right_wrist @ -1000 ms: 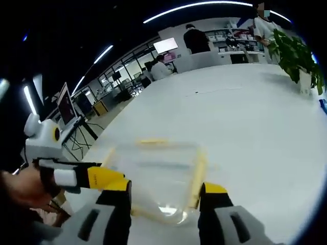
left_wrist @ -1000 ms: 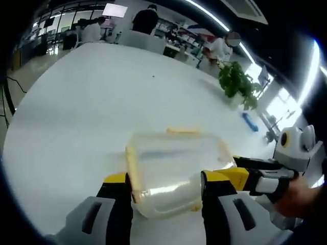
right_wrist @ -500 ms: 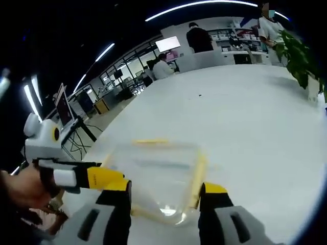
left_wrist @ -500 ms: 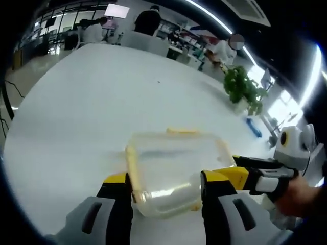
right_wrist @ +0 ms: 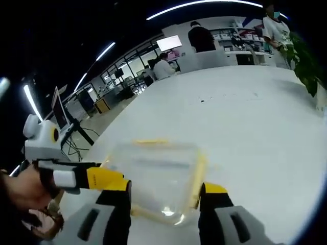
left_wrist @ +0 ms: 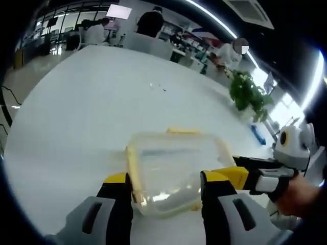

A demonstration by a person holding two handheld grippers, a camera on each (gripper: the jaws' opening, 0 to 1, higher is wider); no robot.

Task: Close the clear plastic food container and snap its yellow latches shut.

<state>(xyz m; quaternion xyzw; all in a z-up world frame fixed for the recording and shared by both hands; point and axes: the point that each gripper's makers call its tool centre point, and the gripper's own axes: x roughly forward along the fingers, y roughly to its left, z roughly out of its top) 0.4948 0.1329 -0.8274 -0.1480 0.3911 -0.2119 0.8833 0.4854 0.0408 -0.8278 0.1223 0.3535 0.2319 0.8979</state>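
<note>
A clear plastic food container (left_wrist: 173, 163) with its lid on and yellow latches (left_wrist: 182, 131) along its edges sits between the jaws of my left gripper (left_wrist: 166, 186), which is shut on its near corner. My right gripper (left_wrist: 240, 174) comes in from the right, and its yellow jaw rests against the container's right side. In the right gripper view the same container (right_wrist: 158, 173) lies between the jaws of my right gripper (right_wrist: 164, 191), shut on it, with a yellow latch (right_wrist: 198, 173) beside the right jaw. The left gripper (right_wrist: 99, 178) reaches in from the left, held by a hand.
A large white table (left_wrist: 92, 112) spreads out under the container. A potted plant (left_wrist: 249, 94) and a small blue object (left_wrist: 257, 134) stand near its far right edge. People sit and stand at desks beyond the table. A monitor (right_wrist: 57, 107) stands off the table's left side.
Both views have drifted a little across the table, with the plant sliding outward. The container keeps the same place between both pairs of jaws.
</note>
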